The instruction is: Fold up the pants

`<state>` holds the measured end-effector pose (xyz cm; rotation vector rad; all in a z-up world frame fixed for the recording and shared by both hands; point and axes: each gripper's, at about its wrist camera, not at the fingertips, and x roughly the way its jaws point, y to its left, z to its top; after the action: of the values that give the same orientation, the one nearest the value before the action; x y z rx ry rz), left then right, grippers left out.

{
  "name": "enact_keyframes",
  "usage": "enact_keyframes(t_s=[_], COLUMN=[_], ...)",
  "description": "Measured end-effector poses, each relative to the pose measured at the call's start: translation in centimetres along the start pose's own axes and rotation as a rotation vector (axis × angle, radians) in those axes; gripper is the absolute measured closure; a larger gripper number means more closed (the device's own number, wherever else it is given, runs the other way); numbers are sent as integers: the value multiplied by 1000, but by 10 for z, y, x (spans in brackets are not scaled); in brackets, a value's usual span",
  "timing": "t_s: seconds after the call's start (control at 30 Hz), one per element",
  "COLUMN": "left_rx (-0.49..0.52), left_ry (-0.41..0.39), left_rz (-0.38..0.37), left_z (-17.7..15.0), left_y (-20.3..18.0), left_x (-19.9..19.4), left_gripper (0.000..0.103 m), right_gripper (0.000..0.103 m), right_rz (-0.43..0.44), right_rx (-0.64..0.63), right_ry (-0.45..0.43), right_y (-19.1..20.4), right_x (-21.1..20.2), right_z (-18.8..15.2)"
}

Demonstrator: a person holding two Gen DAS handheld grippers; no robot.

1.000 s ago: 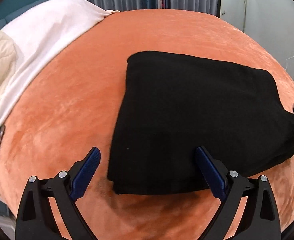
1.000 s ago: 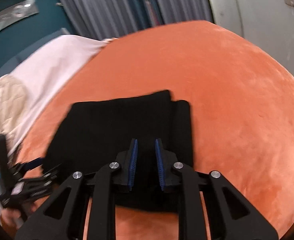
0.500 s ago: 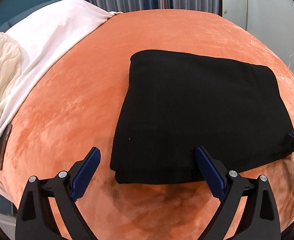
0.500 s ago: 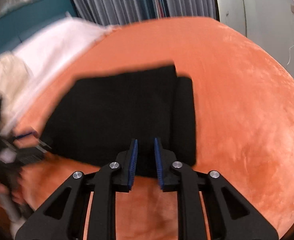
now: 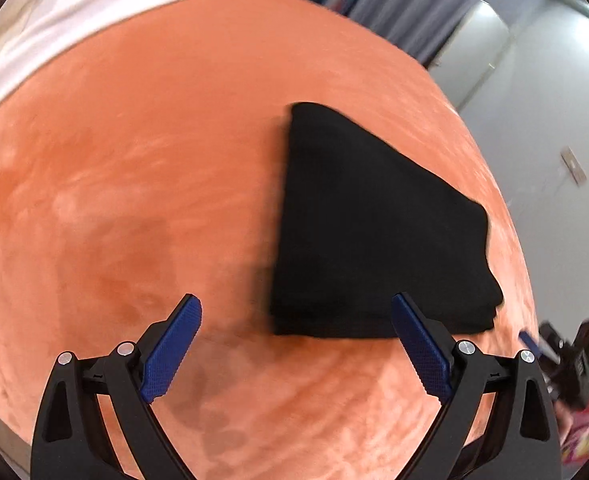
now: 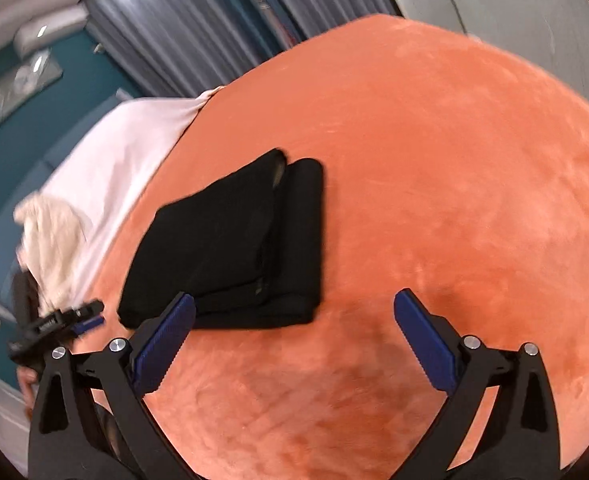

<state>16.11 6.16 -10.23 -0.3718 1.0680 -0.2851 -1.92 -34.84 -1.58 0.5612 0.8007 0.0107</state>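
- The pants (image 5: pixel 374 232), black and folded into a thick flat stack, lie on the orange bed cover (image 5: pixel 154 160); nothing else rests on the cover near them.
- In the right wrist view the stack (image 6: pixel 230 248) shows layered folded edges along its near side, with a narrower folded strip along its right side.
- No bin, box or basket shows in either view.
- A white sheet (image 6: pixel 118 168) lies over the far left part of the bed, with a cream quilt (image 6: pixel 50 240) bunched at its near end.
- Left gripper (image 5: pixel 294 344): jaws spread wide, nothing between them; it hangs over bare cover, and its right finger crosses the near right corner of the pants in the picture. Whether it touches them I cannot tell.
- Right gripper (image 6: pixel 294 340): jaws spread wide and empty, over bare cover just right of the pants; its left pad (image 6: pixel 162 344) overlaps the near edge of the stack in the picture.
- Against the earlier frames: the right jaws, nearly closed over the near edge of the pants half a second ago, have just been opening, and now nothing is between them.
- The left jaws are as wide as before.
- Both views are tilted and blurred now; the pants sit further right in the left view and further left in the right view.
- The stack itself looks unchanged in shape.
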Motion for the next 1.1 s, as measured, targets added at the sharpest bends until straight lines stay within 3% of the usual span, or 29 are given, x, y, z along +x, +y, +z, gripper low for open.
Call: enact_keyframes(t_s=[0.13, 0.2, 0.37, 0.5, 0.57, 0.63, 0.67, 0.7, 0.73, 0.83, 0.97, 1.1], left_rx=[-78, -106, -16, 60, 72, 65, 52, 39, 13, 4, 17, 31], left_ry=[102, 157, 162, 177, 172, 156, 151, 147, 147, 131, 151, 200], left_rz=[-70, -113, -64, -86, -55, -43, -51, -60, -93, -120, -171, -228], left_z=[15, 19, 28, 38, 41, 44, 45, 45, 47, 44, 23, -23], left_y=[15, 13, -17, -42, -50, -54, -51, -50, -46, -46, -47, -36], left_x=[30, 49, 74, 98, 108, 110, 107, 105, 99, 80, 47, 16], left_gripper=[11, 11, 8, 8, 8, 23, 30, 51, 62, 71, 72, 71], right_gripper=[5, 5, 5, 5, 5, 25, 48, 57, 58, 62, 63, 63], right_rz=[139, 157, 200, 101, 77, 16, 42, 83, 102, 100, 142, 153], right_rx=[131, 159, 112, 41, 14, -23, -16, 18, 42, -18, -51, -62], right_ry=[74, 114, 162, 150, 125, 98, 103, 105, 105, 73, 46, 86], right_y=[-20, -20, 9, 32, 37, 41, 40, 36, 35, 54, 73, 71], right_x=[29, 46, 85, 108, 116, 120, 121, 119, 116, 98, 59, 19], right_z=[8, 9, 12, 12, 11, 9, 9, 8, 8, 5, -4, -37])
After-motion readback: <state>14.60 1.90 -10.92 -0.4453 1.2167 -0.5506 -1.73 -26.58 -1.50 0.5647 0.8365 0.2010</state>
